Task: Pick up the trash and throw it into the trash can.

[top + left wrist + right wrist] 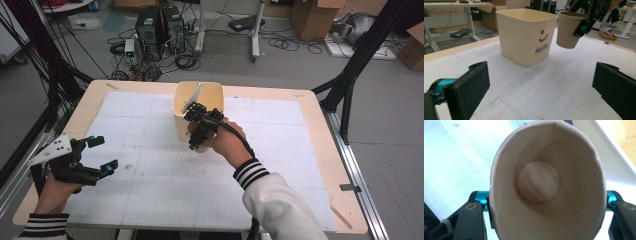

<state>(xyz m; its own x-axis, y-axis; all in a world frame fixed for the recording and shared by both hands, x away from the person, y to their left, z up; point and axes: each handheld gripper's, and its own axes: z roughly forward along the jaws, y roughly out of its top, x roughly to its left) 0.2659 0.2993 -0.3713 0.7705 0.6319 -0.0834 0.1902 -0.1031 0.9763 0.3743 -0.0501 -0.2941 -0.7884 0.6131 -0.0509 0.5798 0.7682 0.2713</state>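
Work in hand: a paper cup (568,30) is carried by the right tongs (200,131), presumably for placing into the cream tub (527,35).
Right tongs state: clamped on the paper cup, one pad on each side of its wall, as the right gripper view shows along the cup's open mouth.
Left tongs state: pads wide apart, nothing between them; the left tongs (87,160) hover low over the near left part of the desk (280,165).
Cup position: clear of the desk, just beside the tub on its near side in the high view; to the right of the tub in the left gripper view.
Cup attitude: mouth up and bottom down, roughly upright with a slight tilt; empty inside (538,181).
Cup long axis: near vertical, about parallel to the tub walls.
Key relation: the tub's open top lies just beyond the cup, away from the person; in the left gripper view the cup's bottom hangs below the tub rim, so a lift is judged necessary before crossing over.
Nearer hand: the right; the left stands well apart from both.
Risk: the cup bottom catching the tub rim.
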